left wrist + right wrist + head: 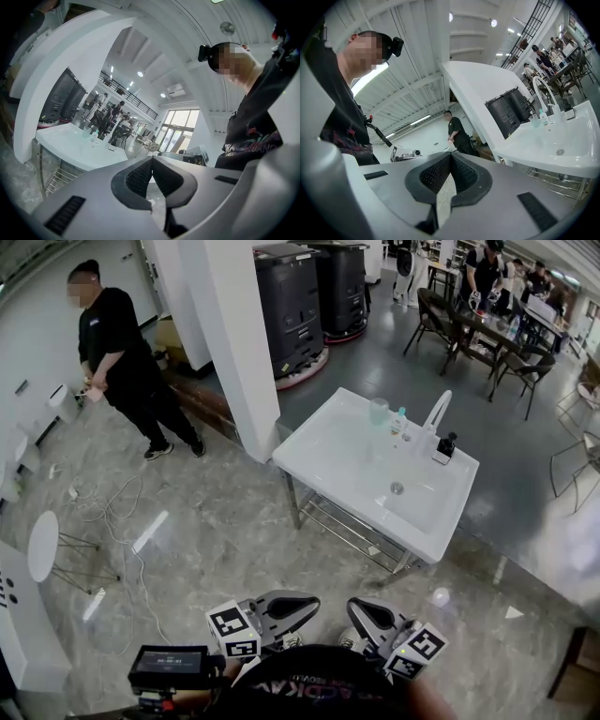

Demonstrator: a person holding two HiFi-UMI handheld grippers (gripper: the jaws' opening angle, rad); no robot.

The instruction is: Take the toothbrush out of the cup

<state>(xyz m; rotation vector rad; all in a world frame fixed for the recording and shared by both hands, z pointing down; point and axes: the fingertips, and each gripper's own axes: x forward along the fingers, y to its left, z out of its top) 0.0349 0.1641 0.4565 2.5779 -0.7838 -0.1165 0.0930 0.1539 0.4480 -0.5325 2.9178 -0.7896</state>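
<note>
A pale translucent cup [379, 411] stands at the far edge of the white sink table [337, 456], beside a small bottle [400, 420] and the white faucet [436, 412]. From this distance I cannot make out the toothbrush in it. Both grippers are held low and close to the person's body, well short of the sink. The left gripper [314, 599] and the right gripper [354, 606] are both shut and empty. In the left gripper view the jaws [151, 159] meet at the tips, with the cup [86, 132] far off. The right gripper [450, 155] looks the same, with the cup [534, 121] far off.
A person in black [117, 362] stands at the left by the wall, with cables [112, 502] on the floor and a white round stool [42, 545] nearby. A white pillar [239, 343] and black machines [291, 306] stand behind the sink. Chairs and tables [487, 334] with people fill the back right.
</note>
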